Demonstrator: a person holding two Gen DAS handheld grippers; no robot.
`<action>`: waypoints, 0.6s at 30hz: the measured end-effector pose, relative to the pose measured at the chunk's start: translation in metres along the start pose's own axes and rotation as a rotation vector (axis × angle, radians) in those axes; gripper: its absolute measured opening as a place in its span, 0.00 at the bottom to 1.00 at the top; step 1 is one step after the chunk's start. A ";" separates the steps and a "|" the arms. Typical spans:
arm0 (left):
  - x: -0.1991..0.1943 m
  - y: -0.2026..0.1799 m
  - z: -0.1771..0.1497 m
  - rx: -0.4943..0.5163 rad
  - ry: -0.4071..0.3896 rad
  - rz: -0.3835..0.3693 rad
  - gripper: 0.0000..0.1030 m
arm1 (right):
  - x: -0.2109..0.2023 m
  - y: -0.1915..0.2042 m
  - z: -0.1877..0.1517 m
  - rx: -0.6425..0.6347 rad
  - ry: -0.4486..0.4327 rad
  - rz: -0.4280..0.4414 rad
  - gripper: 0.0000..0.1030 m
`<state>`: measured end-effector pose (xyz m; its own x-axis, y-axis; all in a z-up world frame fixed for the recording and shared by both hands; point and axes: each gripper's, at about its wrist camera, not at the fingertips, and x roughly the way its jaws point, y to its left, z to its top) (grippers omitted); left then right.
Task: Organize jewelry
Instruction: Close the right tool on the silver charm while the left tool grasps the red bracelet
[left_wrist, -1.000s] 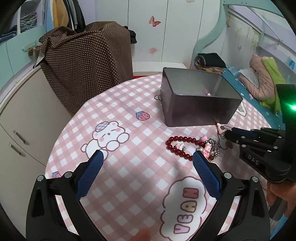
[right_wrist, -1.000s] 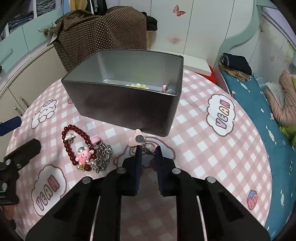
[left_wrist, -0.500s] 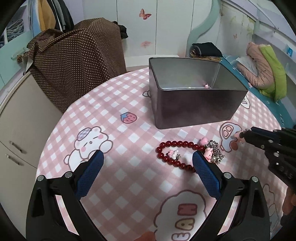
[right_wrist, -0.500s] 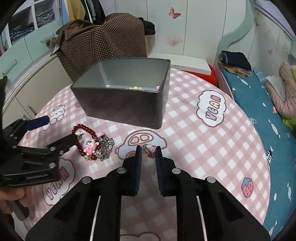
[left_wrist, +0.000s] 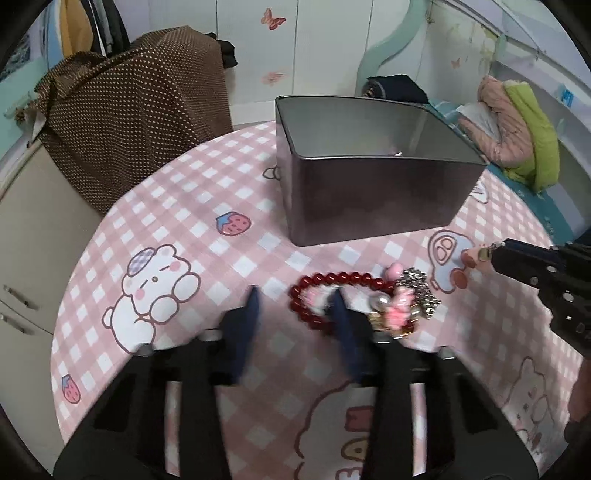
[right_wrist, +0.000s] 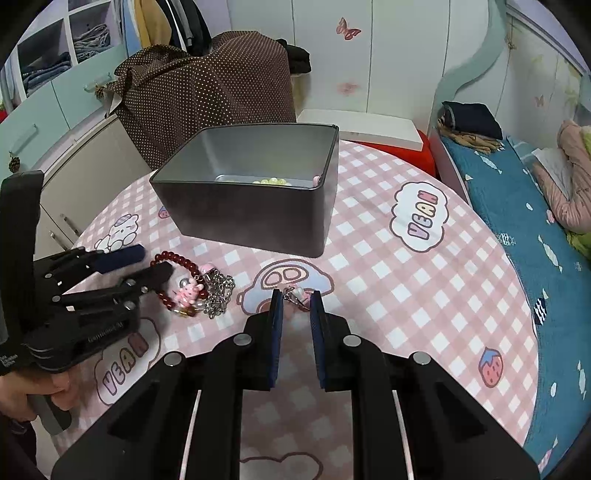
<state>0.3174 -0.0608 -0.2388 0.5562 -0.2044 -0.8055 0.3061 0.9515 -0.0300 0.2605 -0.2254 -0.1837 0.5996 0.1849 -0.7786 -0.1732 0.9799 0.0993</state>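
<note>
Left gripper (left_wrist: 295, 299) hangs low over the table just in front of the metal tin (left_wrist: 369, 192), its blue fingers part-way apart and straddling the near arc of the red bead bracelet (left_wrist: 332, 278) — a stance that reads as lining up a pinch. On the tin's right-front side, the right gripper (right_wrist: 296, 295) holds a small pink charm (right_wrist: 297, 294) between nearly closed fingers, lifted clear, likely bound for the tin. Yellow beads (right_wrist: 271, 181) already lie inside — the tin is evidently the collecting place.
</note>
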 end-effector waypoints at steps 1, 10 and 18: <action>-0.001 0.002 0.000 -0.007 0.004 -0.015 0.16 | -0.001 0.000 0.000 0.000 -0.002 0.000 0.13; -0.022 0.023 -0.019 -0.069 0.000 -0.120 0.08 | -0.007 0.005 0.000 -0.012 -0.010 0.003 0.13; -0.032 0.024 -0.022 -0.074 -0.014 -0.125 0.07 | -0.009 0.005 -0.002 -0.015 -0.015 0.001 0.13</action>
<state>0.2895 -0.0266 -0.2267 0.5282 -0.3246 -0.7846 0.3159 0.9328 -0.1732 0.2528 -0.2224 -0.1776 0.6109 0.1875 -0.7692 -0.1857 0.9784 0.0910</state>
